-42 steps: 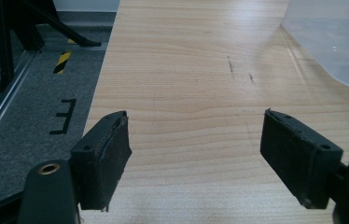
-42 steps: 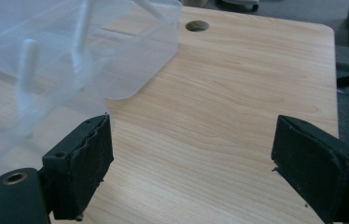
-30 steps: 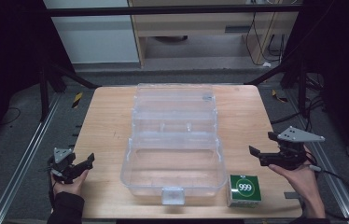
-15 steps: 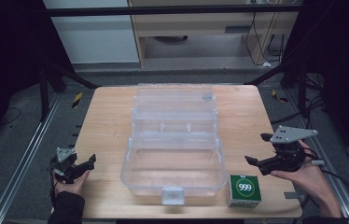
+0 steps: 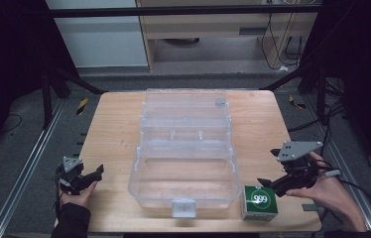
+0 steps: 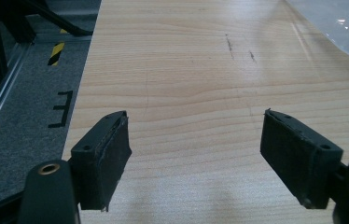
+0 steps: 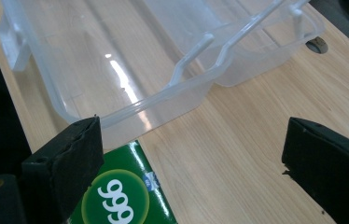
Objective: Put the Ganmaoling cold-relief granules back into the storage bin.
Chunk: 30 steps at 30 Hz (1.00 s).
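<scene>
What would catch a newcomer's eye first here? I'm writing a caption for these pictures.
The large clear plastic storage box, lid open, lies mid-table on the pale wooden table. By its near right corner stands a small green box with a white 999, with the right hand-held gripper open just above it.

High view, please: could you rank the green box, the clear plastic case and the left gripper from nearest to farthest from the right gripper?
1. Green box: just left of the right gripper, at the table's near edge.
2. Clear plastic case: mid-table, lid open.
3. Left gripper: near the table's left edge.
</scene>
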Each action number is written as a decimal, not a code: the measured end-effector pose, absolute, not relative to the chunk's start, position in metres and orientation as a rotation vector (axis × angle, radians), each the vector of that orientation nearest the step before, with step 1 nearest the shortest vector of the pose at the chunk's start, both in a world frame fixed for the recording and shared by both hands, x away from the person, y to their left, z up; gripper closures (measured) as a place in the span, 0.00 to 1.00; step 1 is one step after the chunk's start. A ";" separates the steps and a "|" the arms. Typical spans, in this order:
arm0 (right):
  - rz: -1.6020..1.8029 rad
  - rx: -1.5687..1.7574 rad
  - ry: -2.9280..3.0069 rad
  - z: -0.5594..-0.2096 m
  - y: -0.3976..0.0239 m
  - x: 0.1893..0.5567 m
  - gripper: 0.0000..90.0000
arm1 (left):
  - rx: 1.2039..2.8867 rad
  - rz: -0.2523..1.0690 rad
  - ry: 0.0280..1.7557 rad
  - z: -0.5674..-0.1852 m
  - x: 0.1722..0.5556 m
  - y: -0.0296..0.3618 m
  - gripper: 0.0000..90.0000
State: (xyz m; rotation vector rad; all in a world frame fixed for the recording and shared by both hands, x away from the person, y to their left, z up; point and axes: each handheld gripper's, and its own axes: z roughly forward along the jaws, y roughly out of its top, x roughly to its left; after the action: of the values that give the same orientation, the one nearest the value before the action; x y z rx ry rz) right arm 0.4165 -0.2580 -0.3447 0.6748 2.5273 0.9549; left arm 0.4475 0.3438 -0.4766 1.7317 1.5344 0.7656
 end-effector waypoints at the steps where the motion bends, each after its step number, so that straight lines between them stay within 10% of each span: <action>1: 0.928 0.655 2.549 -0.345 -0.256 0.415 0.06 | 1.734 0.765 1.533 -0.477 0.448 0.344 0.26; 30: 0.663 0.433 2.804 -0.371 -0.237 0.404 0.03 | 1.764 0.762 1.522 -0.478 0.449 0.341 0.26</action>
State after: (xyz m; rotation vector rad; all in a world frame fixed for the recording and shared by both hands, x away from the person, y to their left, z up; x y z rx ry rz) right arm 0.4036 -0.2374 -0.3711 0.4325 2.8042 0.6630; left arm 0.4490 0.3411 -0.4781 1.7644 1.5221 0.7619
